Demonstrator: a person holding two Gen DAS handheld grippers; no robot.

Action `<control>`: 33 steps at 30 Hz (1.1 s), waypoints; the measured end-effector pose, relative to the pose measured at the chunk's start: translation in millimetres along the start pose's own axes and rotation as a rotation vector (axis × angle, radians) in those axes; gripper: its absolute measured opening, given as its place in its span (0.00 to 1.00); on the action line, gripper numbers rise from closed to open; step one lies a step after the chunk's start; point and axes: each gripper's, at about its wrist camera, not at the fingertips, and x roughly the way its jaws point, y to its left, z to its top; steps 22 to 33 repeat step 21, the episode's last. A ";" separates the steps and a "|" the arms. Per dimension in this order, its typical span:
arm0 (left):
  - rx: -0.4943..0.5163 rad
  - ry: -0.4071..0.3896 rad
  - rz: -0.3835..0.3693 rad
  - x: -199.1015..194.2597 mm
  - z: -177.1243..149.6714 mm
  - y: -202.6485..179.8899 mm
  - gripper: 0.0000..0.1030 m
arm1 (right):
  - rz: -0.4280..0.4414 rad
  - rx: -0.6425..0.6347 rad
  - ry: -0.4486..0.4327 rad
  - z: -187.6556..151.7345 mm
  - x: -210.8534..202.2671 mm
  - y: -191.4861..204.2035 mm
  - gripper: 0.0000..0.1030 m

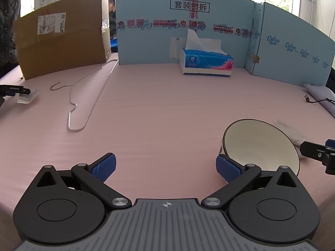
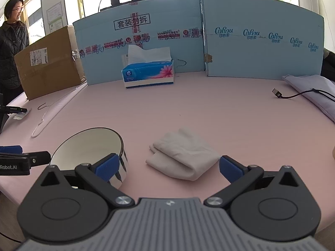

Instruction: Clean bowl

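A white bowl (image 1: 261, 144) with a dark rim and a striped outside stands on the pink table. In the left wrist view it is just right of and beyond my right fingertip. My left gripper (image 1: 166, 168) is open and empty, low over the table. In the right wrist view the bowl (image 2: 88, 146) is behind my left fingertip. A folded white cloth (image 2: 184, 156) lies on the table ahead, between the fingers. My right gripper (image 2: 169, 169) is open and empty, just short of the cloth.
A blue tissue box (image 1: 206, 61) stands at the back before light-blue cardboard panels (image 1: 184, 31). A brown carton (image 1: 60, 41) and a white wire hanger (image 1: 88, 96) are at left. A black cable (image 2: 297, 94) and pale fabric (image 2: 314, 92) lie at right. A person (image 2: 12, 48) stands far left.
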 end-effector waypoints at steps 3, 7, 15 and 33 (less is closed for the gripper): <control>0.003 -0.002 -0.005 -0.2 -0.2 -0.3 1.00 | 0.001 -0.002 0.001 0.3 1.5 1.1 1.00; 0.005 -0.006 -0.017 -0.6 -0.2 0.3 1.00 | 0.001 -0.006 0.004 -0.1 2.3 1.8 1.00; -0.004 -0.023 -0.030 0.1 0.4 6.4 1.00 | -0.003 -0.007 0.005 0.4 3.0 2.7 1.00; 0.005 -0.048 -0.025 -3.8 0.2 12.9 1.00 | -0.009 0.009 -0.006 1.3 3.3 -2.2 1.00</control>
